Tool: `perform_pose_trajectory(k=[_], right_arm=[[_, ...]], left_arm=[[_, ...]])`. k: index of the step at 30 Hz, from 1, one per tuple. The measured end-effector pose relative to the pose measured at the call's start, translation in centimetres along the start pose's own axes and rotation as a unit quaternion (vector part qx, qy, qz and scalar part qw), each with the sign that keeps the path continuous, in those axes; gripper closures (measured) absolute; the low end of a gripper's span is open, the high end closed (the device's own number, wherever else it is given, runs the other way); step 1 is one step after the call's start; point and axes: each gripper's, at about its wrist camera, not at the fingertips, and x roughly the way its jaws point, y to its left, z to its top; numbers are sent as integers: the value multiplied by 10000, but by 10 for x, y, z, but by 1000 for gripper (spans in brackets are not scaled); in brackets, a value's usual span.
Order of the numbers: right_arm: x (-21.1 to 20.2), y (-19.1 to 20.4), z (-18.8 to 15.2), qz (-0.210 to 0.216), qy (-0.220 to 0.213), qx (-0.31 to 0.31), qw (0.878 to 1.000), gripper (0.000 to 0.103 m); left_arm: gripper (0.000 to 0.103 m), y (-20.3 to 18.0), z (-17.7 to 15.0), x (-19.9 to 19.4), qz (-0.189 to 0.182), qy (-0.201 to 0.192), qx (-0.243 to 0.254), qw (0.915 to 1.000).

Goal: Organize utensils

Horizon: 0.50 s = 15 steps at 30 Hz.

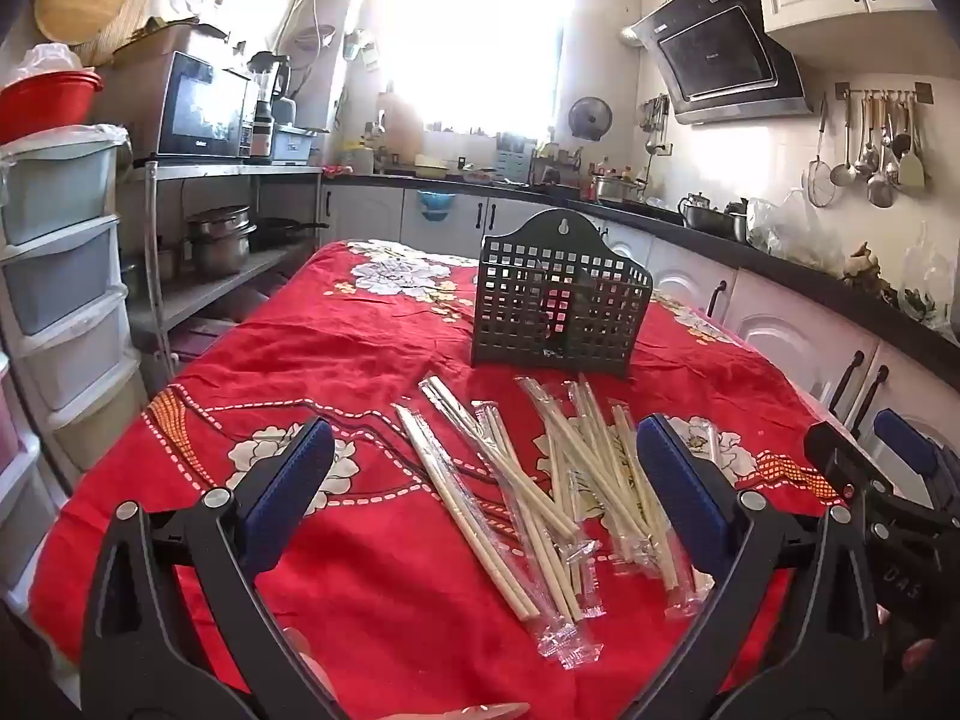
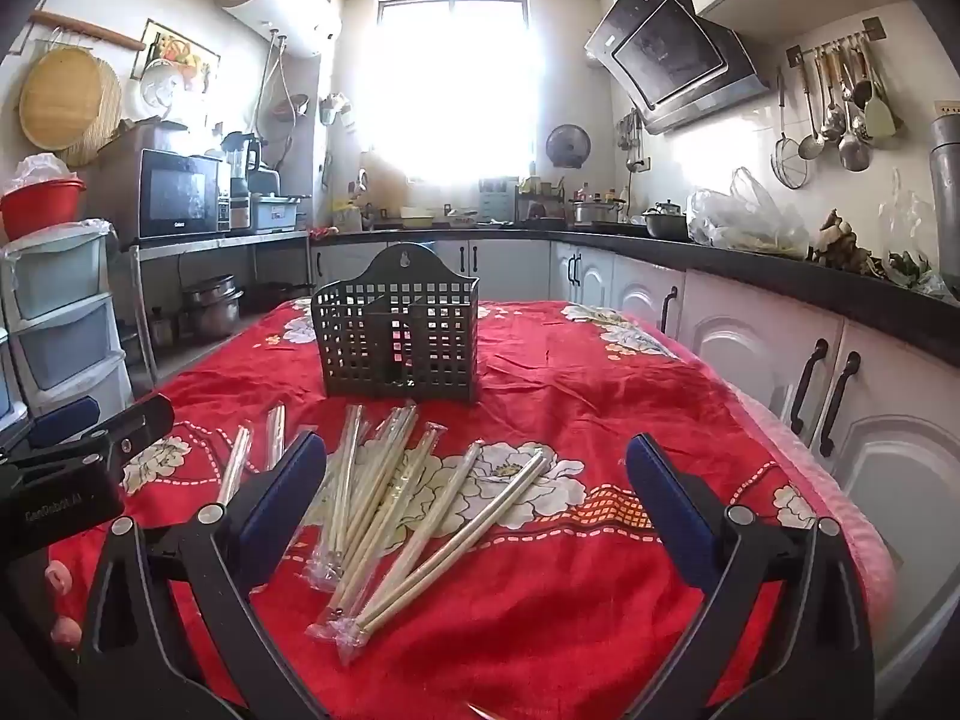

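Both wide open, empty: left gripper (image 1: pixel 483 489), right gripper (image 2: pixel 477 495), over wrapped chopsticks (image 2: pixel 396 498) before the holder (image 2: pixel 399 336).

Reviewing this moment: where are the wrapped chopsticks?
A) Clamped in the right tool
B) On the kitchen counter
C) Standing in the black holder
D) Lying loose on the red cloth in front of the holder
D: the chopsticks lie scattered on the red cloth, in front of the black holder, with neither tool touching them.
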Motion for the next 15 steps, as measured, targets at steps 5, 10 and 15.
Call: perform_pose_trajectory(k=[5,10,15], right_arm=[[-3,0,0,27,-1,16,10000,6],[-8,-4,-5,6,8,31,10000,6],[-2,2,0,-6,57,-23,10000,6]], left_arm=[[10,0,1,1,-2,-1,9,10000],[10,0,0,0,-13,-22,2,10000],[10,0,0,0,-7,-28,-2,10000]])
